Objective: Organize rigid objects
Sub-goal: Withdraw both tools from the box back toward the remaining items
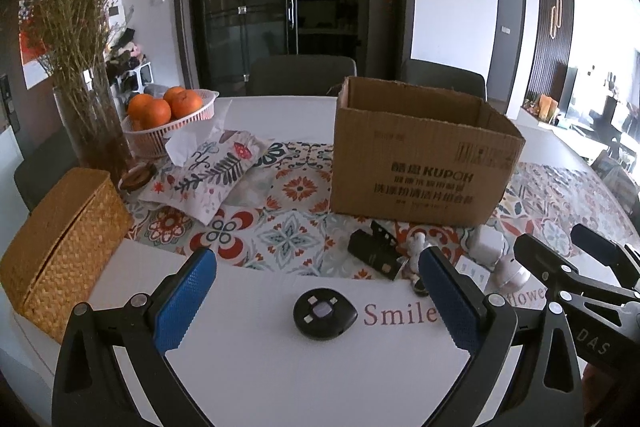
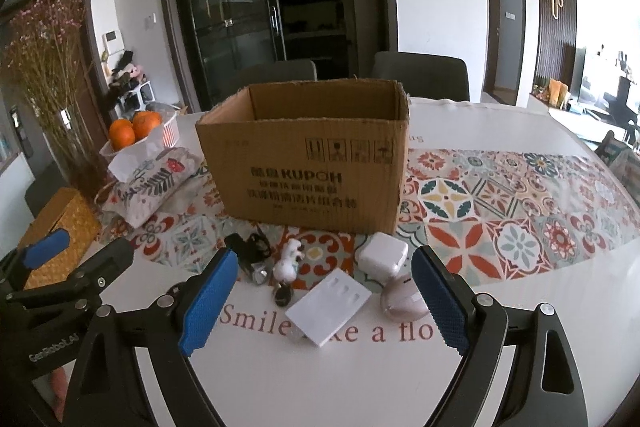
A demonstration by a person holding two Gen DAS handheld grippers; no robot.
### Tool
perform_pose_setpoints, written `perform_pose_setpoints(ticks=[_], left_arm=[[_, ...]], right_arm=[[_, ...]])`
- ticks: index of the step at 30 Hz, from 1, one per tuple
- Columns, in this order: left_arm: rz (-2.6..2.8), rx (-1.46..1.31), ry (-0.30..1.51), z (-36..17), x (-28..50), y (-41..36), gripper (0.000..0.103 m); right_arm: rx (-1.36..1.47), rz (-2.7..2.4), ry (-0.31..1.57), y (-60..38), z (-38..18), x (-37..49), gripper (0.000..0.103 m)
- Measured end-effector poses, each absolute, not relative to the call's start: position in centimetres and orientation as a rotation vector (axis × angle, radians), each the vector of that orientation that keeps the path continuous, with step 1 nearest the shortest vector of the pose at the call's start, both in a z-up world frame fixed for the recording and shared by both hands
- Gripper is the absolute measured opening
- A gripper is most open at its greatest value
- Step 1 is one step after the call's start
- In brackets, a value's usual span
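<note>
Small objects [image 2: 328, 311] lie before a cardboard box [image 2: 308, 163] on the patterned tablecloth [image 2: 520, 211], both hand-held grippers [image 1: 316, 303] [image 2: 324, 303] spread, empty.

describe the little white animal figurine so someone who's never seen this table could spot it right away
Find the open cardboard box on the patterned table runner. Just in front of it lies a cluster of small items; the figurine stands near the cluster's left, between a black gadget and a white charger cube. It is the only animal-shaped piece, glossy white and upright.
</note>
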State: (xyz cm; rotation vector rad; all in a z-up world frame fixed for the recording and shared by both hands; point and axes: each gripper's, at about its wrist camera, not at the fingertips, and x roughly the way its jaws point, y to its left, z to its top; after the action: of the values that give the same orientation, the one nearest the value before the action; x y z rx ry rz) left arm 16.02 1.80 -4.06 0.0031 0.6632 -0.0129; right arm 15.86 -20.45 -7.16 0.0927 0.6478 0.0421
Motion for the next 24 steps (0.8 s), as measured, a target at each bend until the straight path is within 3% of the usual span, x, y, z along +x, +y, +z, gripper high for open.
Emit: perform_pose_setpoints(ticks=[13,19,24], left_arm=[[0.039,-0.069,0.668,-7.2,13.8,1.6,0.103],[0.14,-0.231,0.695,-8.8,12.9,1.2,0.103],[0.183,-0.171,0.707,-9.6,13.8,0.1,0.103]], right_arm=[[0.069,-0.015,0.611,-21.4,-9.0,14.0,0.089],[0.088,-0.013,0.62,-22.7,-10.1,13.7,0.089],[0.115,-0.043,0.66,-24.1,-11.2,14.5,0.089]])
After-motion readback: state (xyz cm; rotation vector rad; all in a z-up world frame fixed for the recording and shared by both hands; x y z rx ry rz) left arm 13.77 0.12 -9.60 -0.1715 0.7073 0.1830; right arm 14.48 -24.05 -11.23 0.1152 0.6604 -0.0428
